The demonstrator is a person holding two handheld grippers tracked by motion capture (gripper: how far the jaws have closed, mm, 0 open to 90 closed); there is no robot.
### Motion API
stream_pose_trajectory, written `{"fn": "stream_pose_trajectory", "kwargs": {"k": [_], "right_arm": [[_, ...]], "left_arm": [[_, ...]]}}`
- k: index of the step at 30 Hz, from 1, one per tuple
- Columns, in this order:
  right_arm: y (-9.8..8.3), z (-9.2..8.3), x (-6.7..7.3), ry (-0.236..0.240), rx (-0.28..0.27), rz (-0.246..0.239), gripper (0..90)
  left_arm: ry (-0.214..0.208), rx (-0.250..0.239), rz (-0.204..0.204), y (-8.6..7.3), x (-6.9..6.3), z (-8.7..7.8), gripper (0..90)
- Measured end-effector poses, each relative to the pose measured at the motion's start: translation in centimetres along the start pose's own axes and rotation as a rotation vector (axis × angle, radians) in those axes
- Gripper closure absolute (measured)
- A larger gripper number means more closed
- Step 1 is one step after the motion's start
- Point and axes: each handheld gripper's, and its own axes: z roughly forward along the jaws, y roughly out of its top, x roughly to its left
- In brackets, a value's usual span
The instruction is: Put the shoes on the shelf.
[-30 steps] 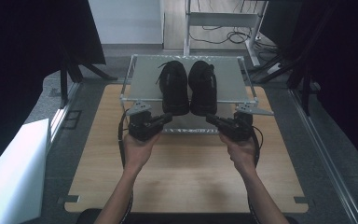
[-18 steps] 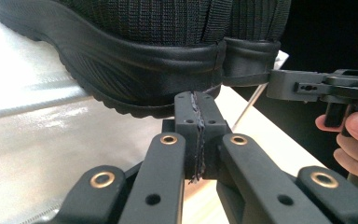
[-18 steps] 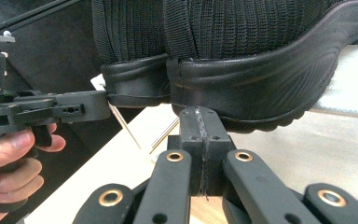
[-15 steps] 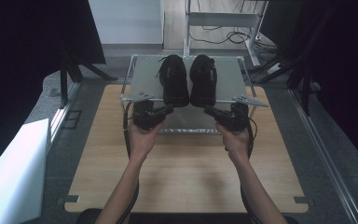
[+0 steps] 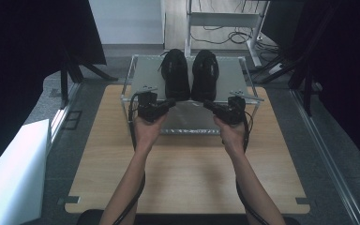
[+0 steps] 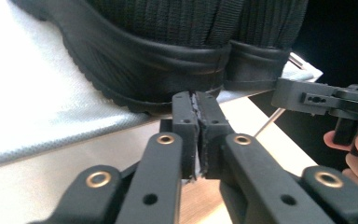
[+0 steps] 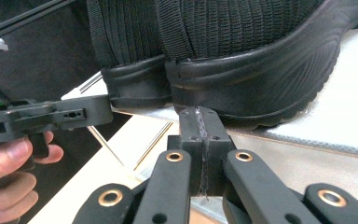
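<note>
two black shoes [image 5: 190,74] side by side on the top shelf of a small metal rack [image 5: 140,70] at the far end of the wooden bench [image 5: 187,173], heels toward the person. left claw [image 5: 171,101] pressed together, empty, tips just below the left shoe's heel [image 6: 168,79]. right claw [image 5: 206,103] likewise closed and empty, just under the right shoe's heel [image 7: 242,79].
</note>
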Motion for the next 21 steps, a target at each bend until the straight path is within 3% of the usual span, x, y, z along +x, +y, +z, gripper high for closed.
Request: {"fn": "stream_pose_trajectory", "kwargs": {"k": [3,6,8,11,14,17,19,21], "right_arm": [[0.3,-0.8,-0.4,0.004,-0.035,0.021,90.0],[1.4,-1.4,-1.9,-0.084,-0.049,0.055,90.0],[1.6,-1.3,-2.4,-0.105,-0.053,0.062,90.0],[2.0,0.0,-3.3,-0.174,-0.029,0.068,90.0],[2.0,0.8,-3.6,-0.208,-0.013,0.063,90.0],[2.1,1.0,-3.9,-0.204,-0.008,0.076,90.0],[2.2,1.1,-3.8,-0.214,0.000,0.064,90.0],[2.3,1.1,-3.8,-0.219,0.005,0.062,90.0]], "left_arm": [[0.022,-0.037,-0.024,0.5,0.8,-1.1,85.6],[0.077,-0.042,-0.043,1.2,1.8,-1.5,86.7],[0.126,-0.042,-0.037,1.8,2.2,-1.3,87.4],[0.205,-0.013,-0.032,2.6,2.9,0.1,89.2],[0.225,0.023,-0.025,2.8,3.1,1.1,89.5],[0.219,0.057,-0.024,2.9,3.3,2.3,89.8],[0.252,0.068,-0.014,3.1,3.4,3.1,89.9],[0.247,0.072,-0.017,3.2,3.5,3.2,90.0]]}}
